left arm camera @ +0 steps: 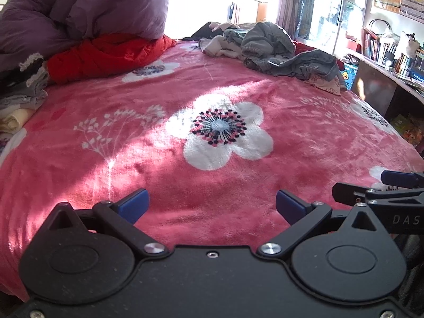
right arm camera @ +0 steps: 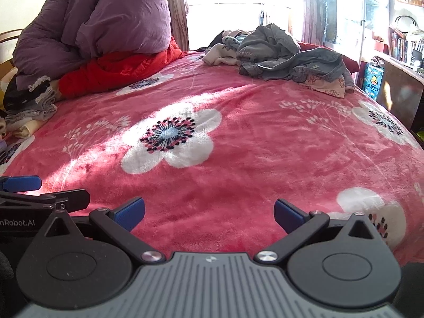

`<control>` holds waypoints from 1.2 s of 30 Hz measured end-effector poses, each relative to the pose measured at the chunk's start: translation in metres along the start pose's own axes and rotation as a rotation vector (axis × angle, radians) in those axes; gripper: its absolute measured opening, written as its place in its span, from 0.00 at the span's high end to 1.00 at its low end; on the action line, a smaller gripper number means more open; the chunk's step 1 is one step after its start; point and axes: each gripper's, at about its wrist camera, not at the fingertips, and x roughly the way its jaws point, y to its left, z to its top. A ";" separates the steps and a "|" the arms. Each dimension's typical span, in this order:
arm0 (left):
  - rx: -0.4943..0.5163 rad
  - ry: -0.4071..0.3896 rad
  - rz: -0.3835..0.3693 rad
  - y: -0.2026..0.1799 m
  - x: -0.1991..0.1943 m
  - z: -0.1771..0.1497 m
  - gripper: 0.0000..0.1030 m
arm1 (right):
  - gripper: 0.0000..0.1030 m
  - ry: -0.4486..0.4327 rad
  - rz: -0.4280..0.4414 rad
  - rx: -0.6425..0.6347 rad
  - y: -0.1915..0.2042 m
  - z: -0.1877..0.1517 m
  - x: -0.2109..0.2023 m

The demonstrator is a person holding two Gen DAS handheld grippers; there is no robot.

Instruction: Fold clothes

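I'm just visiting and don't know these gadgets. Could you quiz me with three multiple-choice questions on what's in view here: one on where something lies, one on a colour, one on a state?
1. Where is the pile of unfolded clothes?
A. at the bed's far end, near the window
B. between the left gripper's fingers
C. on the floor

2. What colour is the blanket?
A. green
B. pink with white flowers
C. plain grey

3. How do the left gripper and right gripper stand?
A. both shut on cloth
B. one open, one shut
C. both open, holding nothing

Answers: 1 A, the pile lies far off by the bright window. 2 B, white flowers on pink throughout. 3 C, each pair of blue fingers is spread over bare blanket.
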 end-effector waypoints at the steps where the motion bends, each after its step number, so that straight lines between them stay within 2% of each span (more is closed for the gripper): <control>1: -0.003 -0.033 0.005 0.000 -0.008 0.003 0.00 | 0.00 -0.010 0.003 0.009 -0.001 0.002 -0.004; 2: -0.014 -0.080 0.006 0.001 -0.017 0.007 0.00 | 0.00 -0.031 0.014 0.022 -0.003 0.005 -0.009; 4: -0.030 -0.233 0.004 0.002 -0.042 0.015 0.00 | 0.00 -0.070 0.027 0.036 -0.006 0.013 -0.019; 5: -0.022 -0.274 0.015 0.001 -0.049 0.019 0.00 | 0.00 -0.088 0.026 0.033 -0.006 0.018 -0.022; 6: -0.012 -0.281 0.023 -0.001 -0.053 0.025 0.00 | 0.00 -0.112 0.029 0.028 -0.006 0.024 -0.026; 7: 0.001 -0.270 0.023 -0.003 -0.054 0.031 0.00 | 0.00 -0.131 0.035 0.029 -0.007 0.030 -0.028; 10: 0.046 -0.163 0.000 -0.007 -0.040 0.047 0.00 | 0.00 -0.175 0.069 0.045 -0.011 0.046 -0.028; 12: 0.052 -0.140 0.020 -0.009 -0.028 0.051 0.00 | 0.00 -0.200 0.096 0.048 -0.014 0.057 -0.023; 15: 0.048 -0.060 -0.029 -0.010 -0.003 0.055 0.00 | 0.00 -0.241 0.148 0.033 -0.024 0.071 -0.008; 17: 0.038 -0.042 -0.034 -0.012 0.012 0.059 0.00 | 0.00 -0.248 0.168 0.035 -0.035 0.081 0.010; 19: 0.012 -0.070 -0.027 -0.016 0.024 0.066 0.00 | 0.00 -0.226 0.172 0.038 -0.050 0.091 0.033; 22: -0.060 -0.118 -0.045 -0.025 0.045 0.084 0.00 | 0.00 -0.204 0.110 0.058 -0.079 0.100 0.073; 24: -0.078 -0.065 -0.073 -0.033 0.067 0.100 0.00 | 0.00 -0.194 0.066 0.073 -0.099 0.105 0.100; 26: -0.041 0.021 -0.103 -0.048 0.096 0.116 0.01 | 0.00 -0.198 0.055 0.106 -0.123 0.101 0.125; 29: 0.013 0.039 -0.108 -0.076 0.135 0.130 0.01 | 0.00 -0.213 0.027 0.244 -0.164 0.080 0.156; 31: 0.031 0.066 -0.148 -0.095 0.162 0.141 0.02 | 0.00 -0.164 0.012 0.353 -0.188 0.071 0.174; 32: 0.048 0.075 -0.166 -0.105 0.175 0.147 0.02 | 0.00 -0.150 0.017 0.382 -0.196 0.073 0.180; 36: 0.125 0.084 -0.211 -0.147 0.224 0.168 0.03 | 0.00 -0.188 -0.027 0.404 -0.219 0.091 0.191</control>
